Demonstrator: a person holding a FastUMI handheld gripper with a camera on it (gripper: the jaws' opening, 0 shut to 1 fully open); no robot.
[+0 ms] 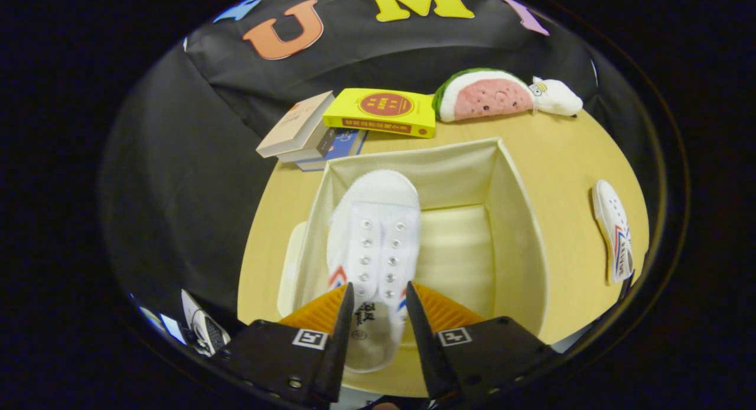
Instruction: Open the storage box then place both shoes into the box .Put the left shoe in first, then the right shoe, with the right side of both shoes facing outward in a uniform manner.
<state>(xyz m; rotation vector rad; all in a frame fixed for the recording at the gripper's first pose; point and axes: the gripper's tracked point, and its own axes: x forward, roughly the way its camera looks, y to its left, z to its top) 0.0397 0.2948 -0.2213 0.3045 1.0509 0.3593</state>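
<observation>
Gripper (379, 306) nearest, fingers closed partway onto the heel end of a white canvas shoe (374, 244), one finger against each side of the opening, so apparently clamped on it. Shoe pointing away from the fingers, toe deep inside the open fabric storage box (520, 221), heel at the near rim; eyelets up, red and blue stripes on both flanks near the fingers. Shoe lying along the left wall of the box, bare cream floor of the box to its right. Box standing on the round wooden table (561, 156), near end towards the gripper, far wall upright; a pale flap of it spread flat on the tabletop just outside the left wall. Second white shoe (614, 233) well apart, near the right edge of the table, on its side with the striped flank up. Beyond the box, at the far edge: stack of books (307, 132) to the left, yellow book (381, 111) leaning on it, then a watermelon-slice plush toy (484, 95) touching a small white plush (555, 97) at far right.
</observation>
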